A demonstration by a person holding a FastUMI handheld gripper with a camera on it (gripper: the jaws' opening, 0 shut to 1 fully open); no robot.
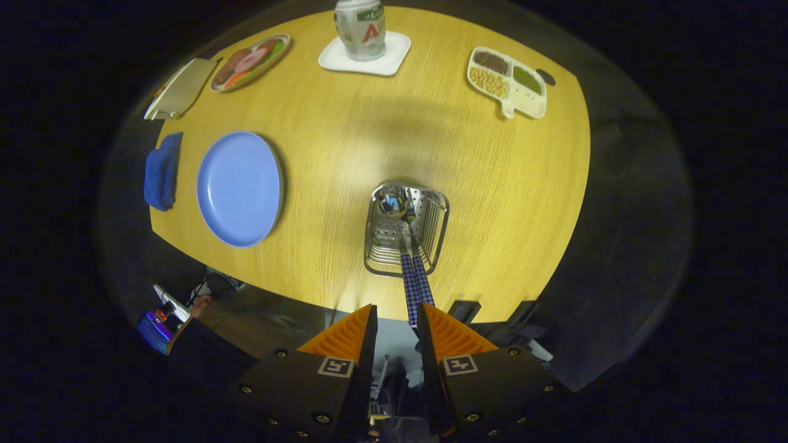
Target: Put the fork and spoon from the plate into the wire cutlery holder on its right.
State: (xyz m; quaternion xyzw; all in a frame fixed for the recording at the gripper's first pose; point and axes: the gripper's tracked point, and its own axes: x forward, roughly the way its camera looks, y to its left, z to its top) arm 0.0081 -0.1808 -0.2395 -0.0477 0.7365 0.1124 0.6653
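Both handles (415, 283) stand in the holder (406, 231) at our twelve o'clock; the plate (240, 187) at ten is bare. Our gripper (397, 323) is released, fingers apart, so we judge only a straight retreat remains.

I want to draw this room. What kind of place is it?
Probably a dining table set up for a meal: a wooden table, a blue plate, a wire cutlery holder with cutlery in it, and a divided snack tray. The gripper hangs open above.
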